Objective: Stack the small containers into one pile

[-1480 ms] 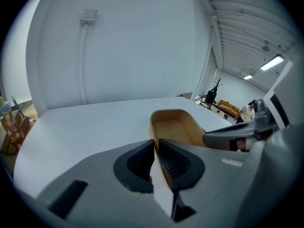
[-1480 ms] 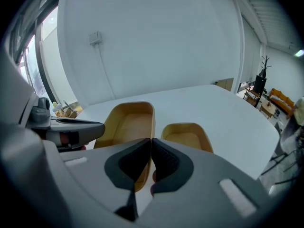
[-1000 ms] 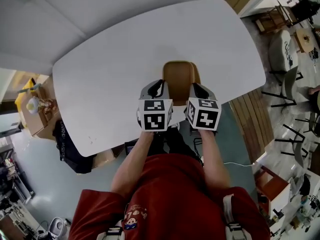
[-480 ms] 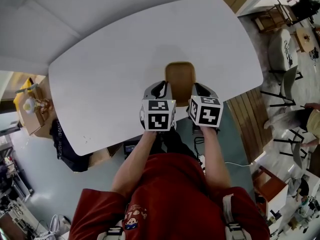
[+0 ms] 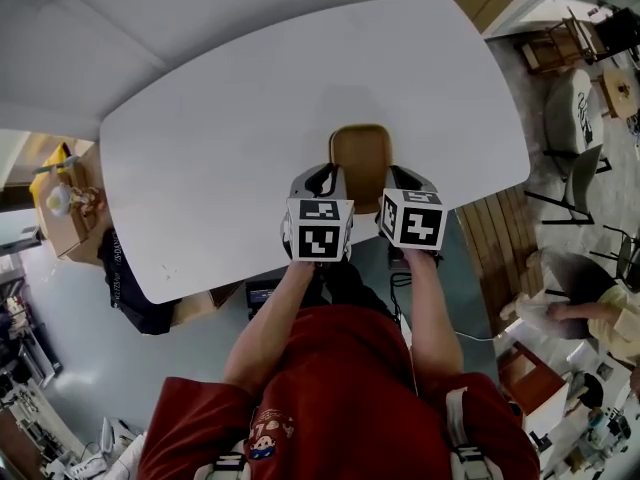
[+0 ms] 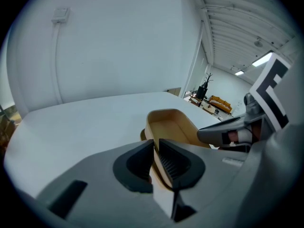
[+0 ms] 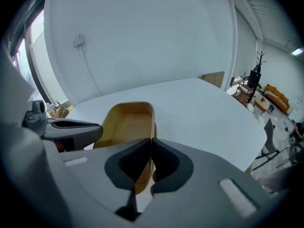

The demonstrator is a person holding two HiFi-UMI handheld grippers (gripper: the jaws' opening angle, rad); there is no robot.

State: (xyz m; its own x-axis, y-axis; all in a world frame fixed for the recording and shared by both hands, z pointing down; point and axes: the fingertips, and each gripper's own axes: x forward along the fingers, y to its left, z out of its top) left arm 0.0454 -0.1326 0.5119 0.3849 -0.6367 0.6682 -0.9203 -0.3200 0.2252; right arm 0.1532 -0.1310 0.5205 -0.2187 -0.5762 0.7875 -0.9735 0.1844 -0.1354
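Note:
A tan wooden container [image 5: 360, 153] sits on the white table [image 5: 220, 138] close to its near edge. In the left gripper view a darker rim [image 6: 142, 135] peeks out beneath the container [image 6: 168, 125], as of another one under it. My left gripper [image 5: 335, 182] is shut on the container's left wall, which runs between the pads [image 6: 156, 153]. My right gripper [image 5: 390, 182] is shut on the right wall, and its pads pinch the thin rim [image 7: 151, 151] of the container [image 7: 128, 120]. The marker cubes hide both sets of fingertips in the head view.
The table's front edge runs just under the grippers, with the person's legs and grey floor below it. A cardboard box with a yellow toy [image 5: 62, 203] stands on the floor at left. Chairs [image 5: 575, 108] and wooden slats [image 5: 505, 238] lie at right.
Both grippers have shifted slightly with the container between them and have since come to rest. Both grips look unchanged.

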